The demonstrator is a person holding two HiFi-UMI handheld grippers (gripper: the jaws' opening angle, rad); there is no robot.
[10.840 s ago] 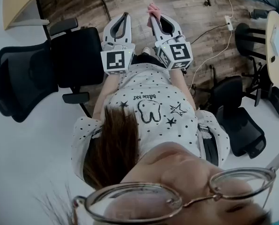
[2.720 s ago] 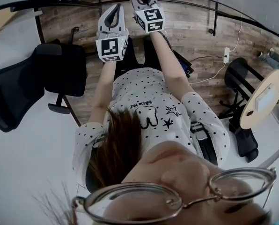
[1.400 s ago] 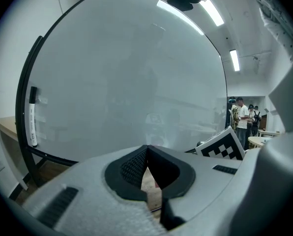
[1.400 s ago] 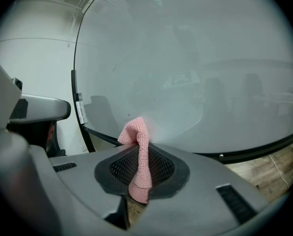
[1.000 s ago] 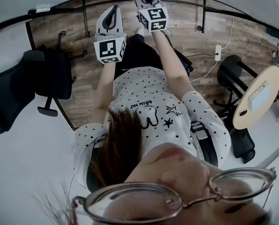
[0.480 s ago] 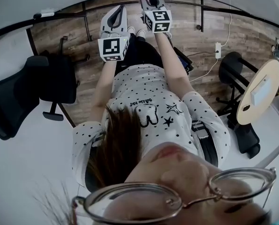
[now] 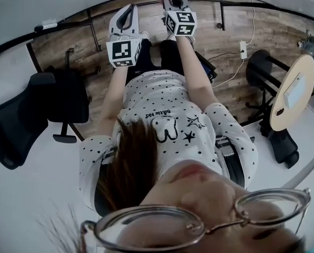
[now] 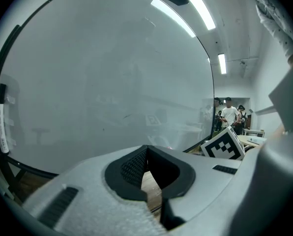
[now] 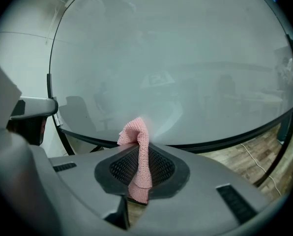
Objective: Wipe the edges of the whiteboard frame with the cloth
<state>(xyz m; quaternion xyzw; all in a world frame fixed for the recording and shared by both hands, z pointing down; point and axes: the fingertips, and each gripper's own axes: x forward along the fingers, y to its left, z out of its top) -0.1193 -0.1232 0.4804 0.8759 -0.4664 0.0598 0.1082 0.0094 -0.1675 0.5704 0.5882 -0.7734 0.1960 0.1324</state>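
the right gripper (image 9: 139, 154) is clamped on the pink cloth (image 9: 136, 134), whose tip pokes up past the jaws, right by the black lower frame (image 9: 232, 138) of the whiteboard (image 9: 176, 58); whether cloth and frame touch is hard to tell. the head view shows the cloth only as a pink scrap at its top edge. only the left gripper view shows the left gripper (image 8: 146, 154) closed on nothing, facing the board, with blurred people (image 8: 230, 114) far off
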